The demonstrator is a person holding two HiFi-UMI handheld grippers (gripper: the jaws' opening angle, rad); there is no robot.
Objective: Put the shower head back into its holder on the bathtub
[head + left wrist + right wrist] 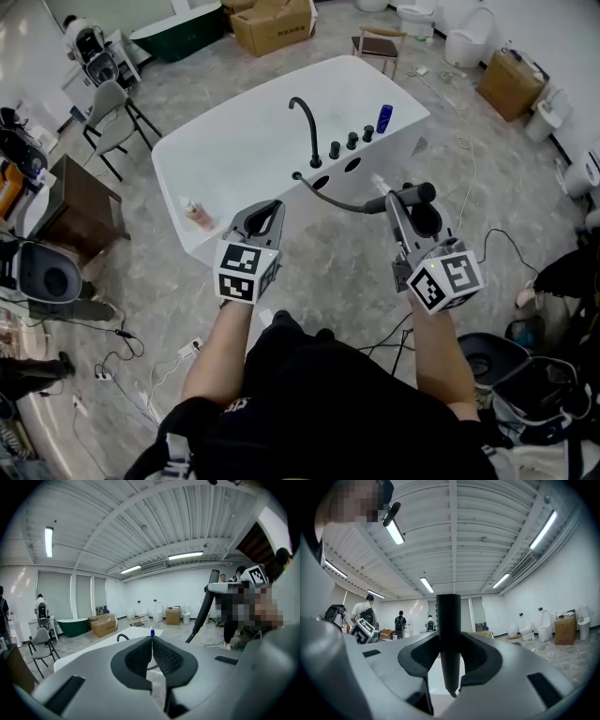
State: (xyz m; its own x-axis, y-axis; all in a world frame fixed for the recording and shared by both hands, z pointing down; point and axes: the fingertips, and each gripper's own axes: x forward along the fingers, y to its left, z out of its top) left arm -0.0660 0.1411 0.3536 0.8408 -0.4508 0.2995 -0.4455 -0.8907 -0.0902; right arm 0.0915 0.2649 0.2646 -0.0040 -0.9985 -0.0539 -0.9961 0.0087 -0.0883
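Note:
A white bathtub (187,155) stands ahead of me, with a black curved faucet (305,117), black knobs (352,141) and dark holder holes (320,183) on its near rim. My right gripper (405,199) is shut on the black shower head (417,195), above the floor to the right of the tub's near side. Its hose (337,200) runs back to the rim. In the right gripper view the handle (449,639) stands upright between the pads. My left gripper (272,208) is shut with nothing in it, just in front of the tub rim; its pads (161,656) meet.
A blue bottle (384,118) and a pink bottle (197,214) stand on the tub rim. Around the tub are a cardboard box (272,23), a folding chair (112,117), a dark green tub (183,33), a wooden stool (380,45), toilets (464,42) and floor cables (131,352).

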